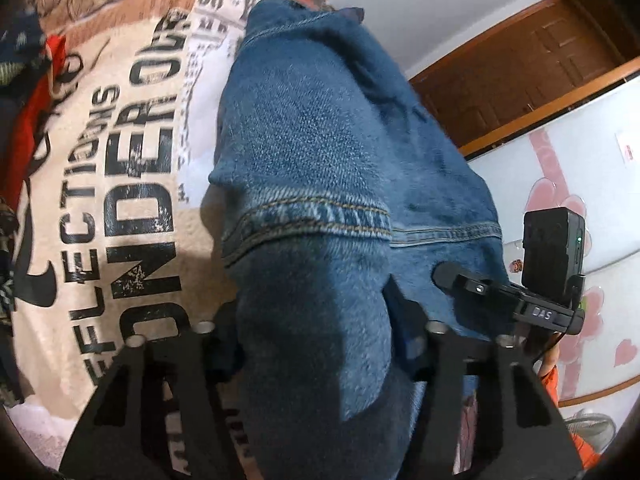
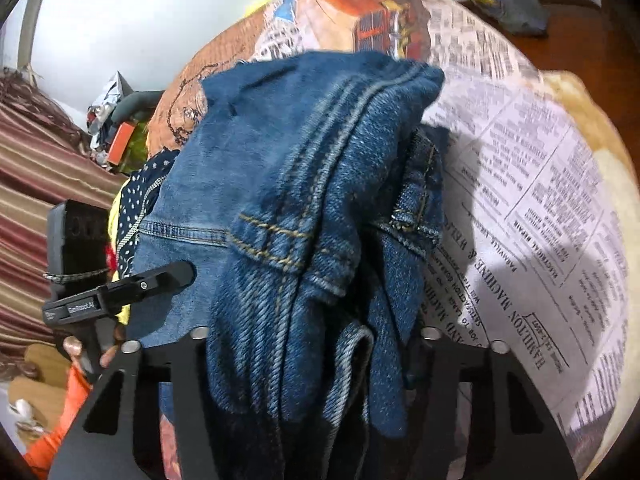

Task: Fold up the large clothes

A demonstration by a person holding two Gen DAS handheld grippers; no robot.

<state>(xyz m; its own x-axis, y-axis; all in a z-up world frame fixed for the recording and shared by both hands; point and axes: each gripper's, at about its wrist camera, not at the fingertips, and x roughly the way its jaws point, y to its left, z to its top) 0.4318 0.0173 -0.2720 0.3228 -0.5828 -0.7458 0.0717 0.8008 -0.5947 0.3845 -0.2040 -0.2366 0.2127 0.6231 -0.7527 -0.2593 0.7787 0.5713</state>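
Both the left tool (image 1: 316,344) and right tool (image 2: 312,356) pinch bunched, heavy, soft blue denim jeans (image 1: 328,140), best gripped at stitched hems toward twelve o'clock.

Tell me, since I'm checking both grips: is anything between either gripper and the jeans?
Nothing visible. The jeans already bunch between the fingers of the left gripper and the right gripper, over the printed bedspread.

The jeans (image 1: 320,152) are coarse blue denim, matt, with raised tan stitching along the seams. The bedspread (image 2: 520,184) beneath is soft printed cloth; the door (image 1: 520,64) at two o'clock is glossy brown wood.
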